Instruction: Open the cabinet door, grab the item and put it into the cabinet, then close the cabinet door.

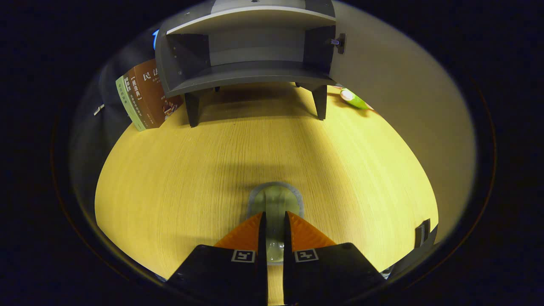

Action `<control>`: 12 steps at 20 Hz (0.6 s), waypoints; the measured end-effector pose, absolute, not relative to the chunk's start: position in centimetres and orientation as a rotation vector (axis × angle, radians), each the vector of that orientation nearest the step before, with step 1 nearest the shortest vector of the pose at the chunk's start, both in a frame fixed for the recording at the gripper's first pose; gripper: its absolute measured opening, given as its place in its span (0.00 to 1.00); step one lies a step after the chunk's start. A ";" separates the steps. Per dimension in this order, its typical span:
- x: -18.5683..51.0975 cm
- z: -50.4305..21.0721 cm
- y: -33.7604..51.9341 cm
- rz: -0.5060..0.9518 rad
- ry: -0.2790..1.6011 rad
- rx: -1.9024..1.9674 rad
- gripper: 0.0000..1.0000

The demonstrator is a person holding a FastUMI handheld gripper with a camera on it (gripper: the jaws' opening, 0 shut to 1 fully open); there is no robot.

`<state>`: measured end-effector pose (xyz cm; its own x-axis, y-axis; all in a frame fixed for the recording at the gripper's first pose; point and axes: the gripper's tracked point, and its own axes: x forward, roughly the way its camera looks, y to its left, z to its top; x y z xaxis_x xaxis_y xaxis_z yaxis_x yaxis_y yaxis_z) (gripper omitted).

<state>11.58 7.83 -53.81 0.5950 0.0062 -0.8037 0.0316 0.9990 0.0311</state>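
Gripper fingers narrowed onto a pale green cup mid-worktop, well short of the open cabinet at the far edge; smooth rim may slip out in transit.

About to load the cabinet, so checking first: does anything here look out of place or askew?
Little stands out. The books lean tilted beside the open cabinet. The gripper is shut on a pale green item above the wooden table.
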 end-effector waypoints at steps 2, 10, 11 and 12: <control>12.0 -52.1 8.5 0.014 0.922 0.073 0.13; 17.1 -30.6 8.8 0.084 0.641 0.163 0.12; 18.0 -28.2 8.6 0.085 0.618 0.163 0.12; 19.2 -25.7 8.5 0.084 0.593 0.160 0.12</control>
